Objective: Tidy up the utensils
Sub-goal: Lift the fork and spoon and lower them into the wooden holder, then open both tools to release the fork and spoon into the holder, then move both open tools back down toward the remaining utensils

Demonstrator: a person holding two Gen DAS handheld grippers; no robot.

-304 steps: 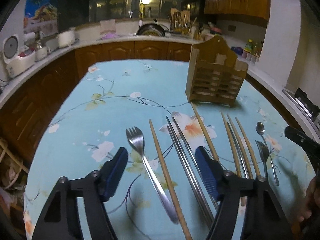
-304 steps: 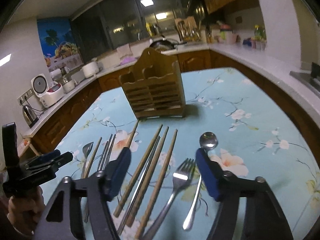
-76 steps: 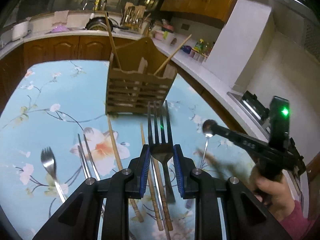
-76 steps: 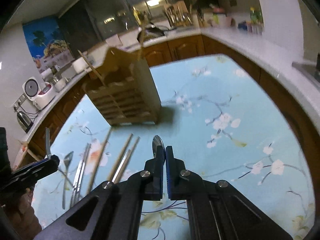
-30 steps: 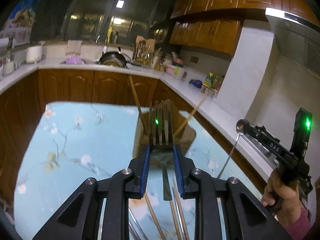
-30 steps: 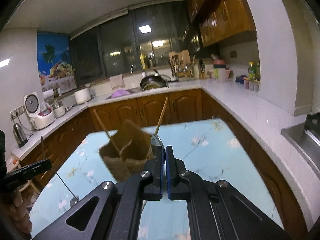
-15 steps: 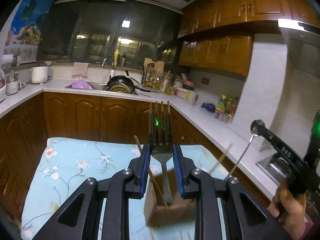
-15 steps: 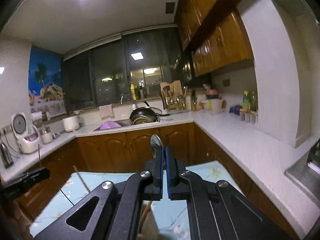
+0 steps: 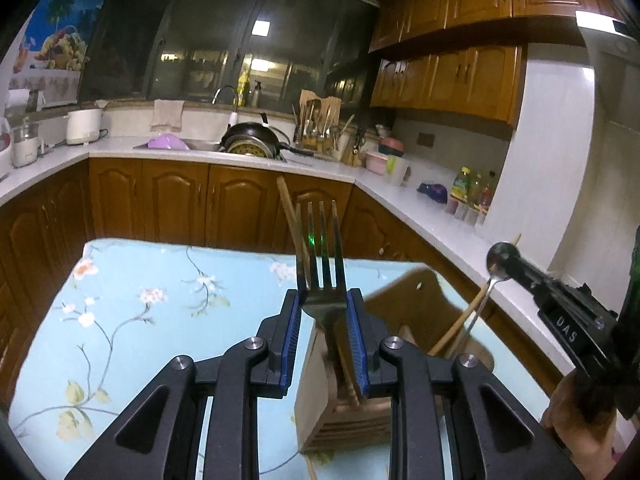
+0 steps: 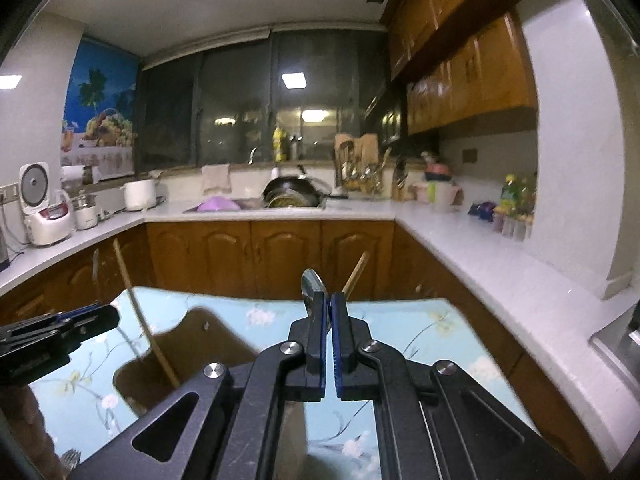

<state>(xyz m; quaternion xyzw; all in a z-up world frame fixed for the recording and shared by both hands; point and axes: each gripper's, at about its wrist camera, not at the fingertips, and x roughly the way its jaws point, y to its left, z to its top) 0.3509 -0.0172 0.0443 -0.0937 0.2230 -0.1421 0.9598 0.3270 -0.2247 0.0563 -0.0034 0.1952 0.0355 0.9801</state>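
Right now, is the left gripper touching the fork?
Touching. The left wrist view shows the left gripper with both blue pads pressed against the fork, pinching its neck with tines pointing up.

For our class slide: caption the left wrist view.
Left gripper holds a fork tines-up above the wooden utensil holder.

Table under pale blue floral cloth [image 9: 132, 304], wooden utensil holder [image 9: 424, 300] standing on it, fork [image 10: 71, 458] lying near the edge
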